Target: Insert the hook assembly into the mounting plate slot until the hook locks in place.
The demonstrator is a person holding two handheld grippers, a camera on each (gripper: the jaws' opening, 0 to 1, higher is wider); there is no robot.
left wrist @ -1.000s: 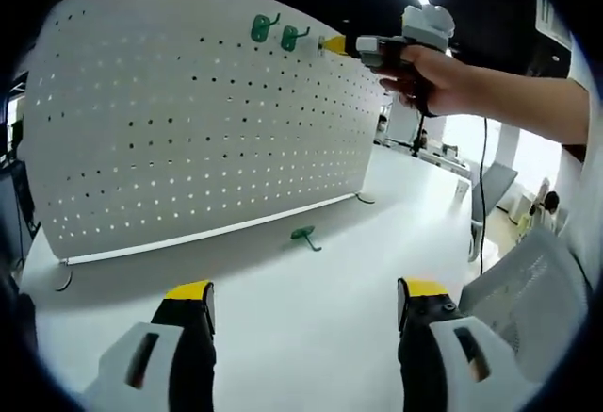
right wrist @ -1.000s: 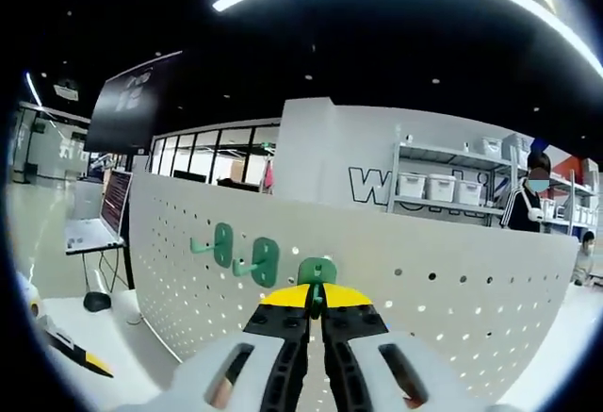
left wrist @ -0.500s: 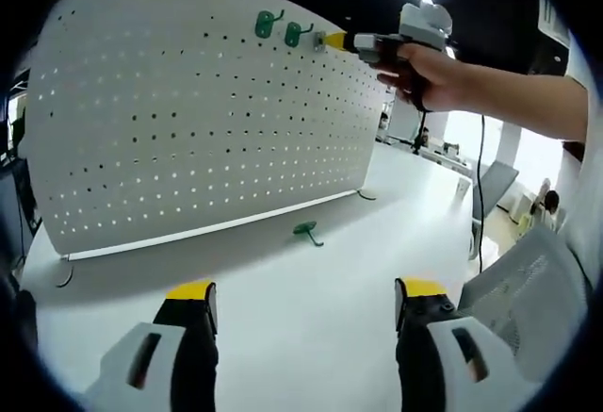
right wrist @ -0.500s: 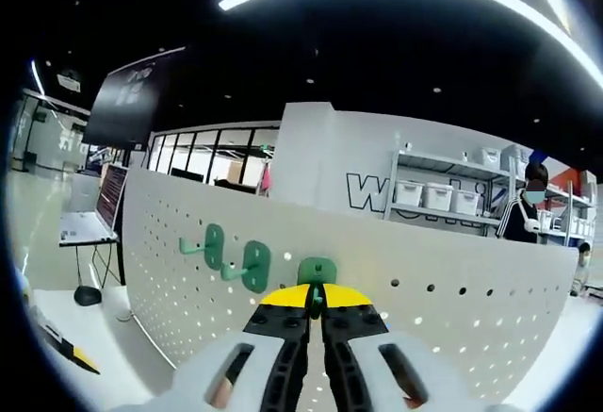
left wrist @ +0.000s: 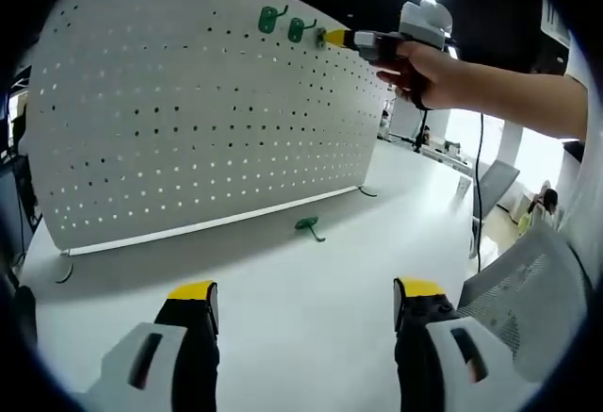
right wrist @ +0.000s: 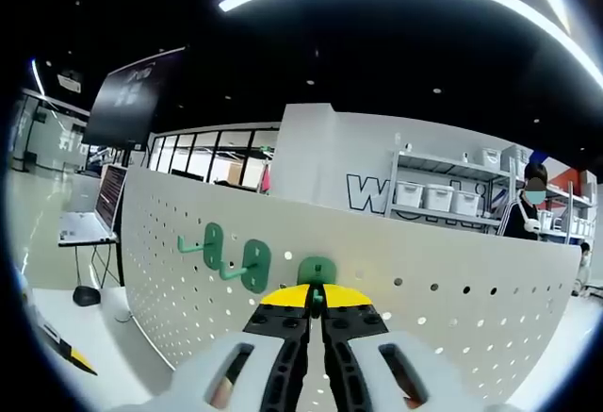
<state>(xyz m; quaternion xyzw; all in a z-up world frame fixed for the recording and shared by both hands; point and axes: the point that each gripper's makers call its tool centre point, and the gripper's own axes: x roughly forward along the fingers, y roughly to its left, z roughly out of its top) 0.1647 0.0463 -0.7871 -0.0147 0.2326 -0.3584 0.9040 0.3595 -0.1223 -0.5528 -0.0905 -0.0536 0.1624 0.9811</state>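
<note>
A white pegboard stands upright on a white table, and two green hooks hang side by side near its top edge. In the left gripper view, the left gripper sits low over the table with its yellow-tipped jaws spread wide apart and nothing between them. A loose green hook lies on the table just in front of the board's lower edge. Up at the top of the board, a person's hand holds the right gripper, whose yellow tips meet the board just beside the two hung hooks. In the right gripper view, the right gripper has its jaws pressed together on a third green hook, whose flat back plate lies against the pegboard next to the two hung hooks. Beyond the board stand shelves with white bins.
</note>
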